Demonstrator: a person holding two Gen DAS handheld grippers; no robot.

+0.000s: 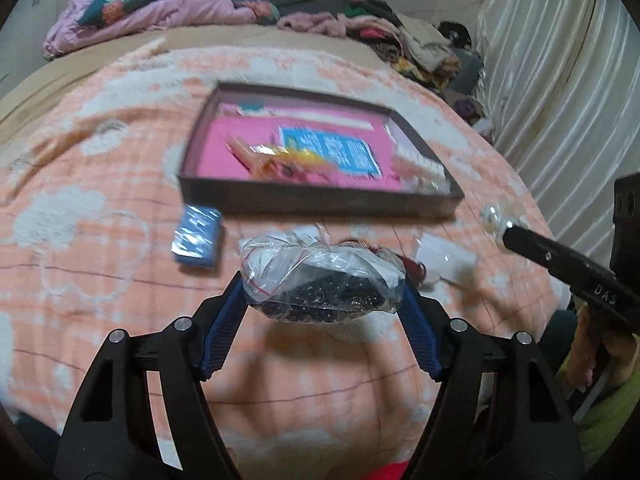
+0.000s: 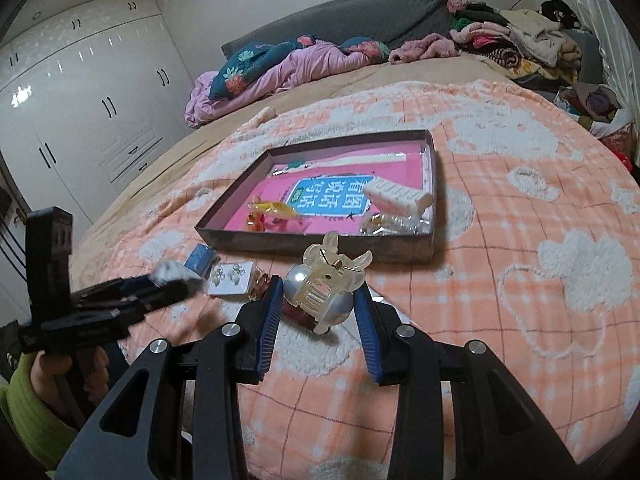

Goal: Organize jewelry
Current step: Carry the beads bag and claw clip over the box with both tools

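- Our left hand-held gripper (image 1: 324,294) is clamped on a clear bag (image 1: 322,280) of dark beads, its blue pads pressing the bag's two ends, and holds it above the bed (image 1: 100,216).
- Our right hand-held gripper (image 2: 320,300) is closed on a clear hair clip (image 2: 324,284) with pearls, the pads on either side of it, also lifted off the bed.
- Beyond both, we see a shallow box (image 2: 320,240) lying on the orange-and-white blanket; its floor is pink.
- In the box lie a blue-printed card (image 2: 332,196), a white clip (image 2: 398,196) on the right, an orange clip (image 2: 272,210) on the left, and some clear pieces in the near right corner.
- Near the box's left front corner, a small blue pack (image 1: 197,238) rests on the blanket.
- Just right of the pack sits a white earring card (image 2: 232,278), and beside it something dark red that we cannot make out.
- At the far end of the bed, rumpled bedding (image 2: 280,64) and a heap of clothes (image 2: 520,44) are piled.
- A white wardrobe (image 2: 80,100) stands on the left.
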